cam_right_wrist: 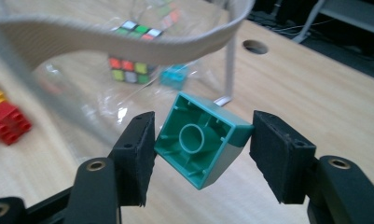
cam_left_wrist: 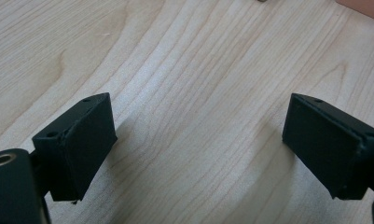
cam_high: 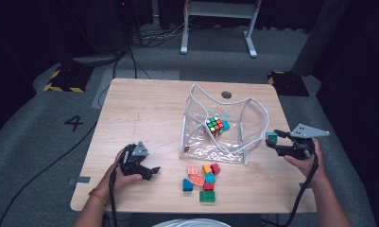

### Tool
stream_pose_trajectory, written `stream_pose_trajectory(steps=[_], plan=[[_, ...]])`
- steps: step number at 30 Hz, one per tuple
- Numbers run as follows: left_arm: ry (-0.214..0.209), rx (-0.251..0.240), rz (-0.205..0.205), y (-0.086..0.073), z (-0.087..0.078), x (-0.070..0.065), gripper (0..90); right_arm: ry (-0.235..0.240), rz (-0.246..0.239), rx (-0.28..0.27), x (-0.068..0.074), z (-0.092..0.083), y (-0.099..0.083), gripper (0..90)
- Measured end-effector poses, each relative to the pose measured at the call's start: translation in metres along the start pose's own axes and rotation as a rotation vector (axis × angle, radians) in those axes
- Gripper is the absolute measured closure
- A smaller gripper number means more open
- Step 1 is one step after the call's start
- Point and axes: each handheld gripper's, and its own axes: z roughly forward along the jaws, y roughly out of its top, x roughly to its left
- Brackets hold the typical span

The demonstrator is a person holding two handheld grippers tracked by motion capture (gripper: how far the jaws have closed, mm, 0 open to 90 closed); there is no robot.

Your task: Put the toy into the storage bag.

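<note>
The right gripper (cam_high: 275, 140) hangs near the table's (cam_high: 144, 109) right edge, just beside the clear pouch (cam_high: 223, 124), its jaws clamped on a teal block (cam_right_wrist: 202, 138) held off the wood. The block is tilted, its hollow underside with a round tube facing the right gripper view. The pouch's grey-trimmed mouth stands open, with a puzzle cube (cam_high: 215, 126) inside. The left gripper (cam_high: 151, 171) rests low near the front-left edge, jaws apart over bare wood. A wide stretch of free tabletop lies between it and the pouch. Loose blocks (cam_high: 202, 178) cluster near the front edge. A "4" (cam_high: 74, 123) is marked on the floor at left.
</note>
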Motion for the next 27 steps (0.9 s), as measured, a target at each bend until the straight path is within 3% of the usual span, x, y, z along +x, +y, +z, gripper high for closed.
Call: stream_pose_trajectory(steps=[7,13,20,27], plan=[[0.001,0.000,0.001,0.000,0.000,0.000,9.5,-0.045,0.027,-0.060,-0.026,-0.008,0.025,41.6],[-0.001,0.000,0.001,0.000,0.000,0.000,9.5,-0.071,0.023,-0.083,-0.040,-0.016,0.050,41.6],[-0.001,0.000,0.001,0.000,0.000,0.000,9.5,-0.077,0.007,-0.105,-0.044,-0.018,0.075,41.6],[0.000,0.000,0.001,0.000,0.000,0.000,9.5,-0.043,-0.024,-0.108,-0.041,-0.016,0.099,41.7]])
